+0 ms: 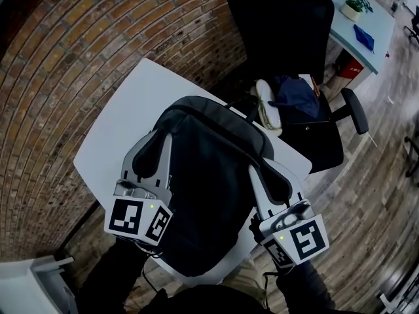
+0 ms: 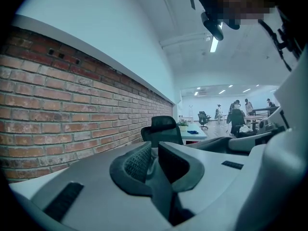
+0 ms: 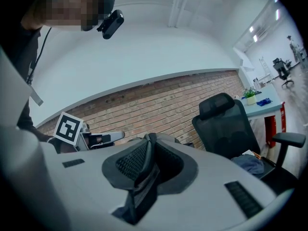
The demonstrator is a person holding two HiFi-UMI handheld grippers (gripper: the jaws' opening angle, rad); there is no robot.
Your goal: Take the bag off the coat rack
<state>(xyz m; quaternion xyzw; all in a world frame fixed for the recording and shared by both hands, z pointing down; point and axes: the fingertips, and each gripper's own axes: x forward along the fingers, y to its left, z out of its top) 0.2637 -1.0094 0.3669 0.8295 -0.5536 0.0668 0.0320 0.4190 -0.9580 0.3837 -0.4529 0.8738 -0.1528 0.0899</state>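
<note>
Red bricks make up the brick wall (image 1: 59, 77) on the far side, and a white table (image 1: 118, 129) sits in front of it, with a black chair (image 1: 288, 38) off to the right. I can't see a coat rack in any view. The dark bag (image 1: 209, 188) is over the table, right below me, and I can't tell if its bottom touches the top yet. Its long way runs from the rounded top, far from me, down to the end near my body. My left gripper (image 2: 155, 160) is on the bag's left edge. Its jaws are pressed together with a thin grey bit of the bag pinched between them. My right gripper (image 3: 148, 162) is on the bag's right edge. Its jaws are nearly together too, and they squeeze a dark strap (image 3: 139, 191) that hangs down out of them. So the bag lies in the middle, to the right of the left jaws and to the left of the right jaws. Both hands are just as close to it. I think the bag is already off the rack. Next I would lower both sides evenly so it lands flat on the table and does not tip toward the chair.
</note>
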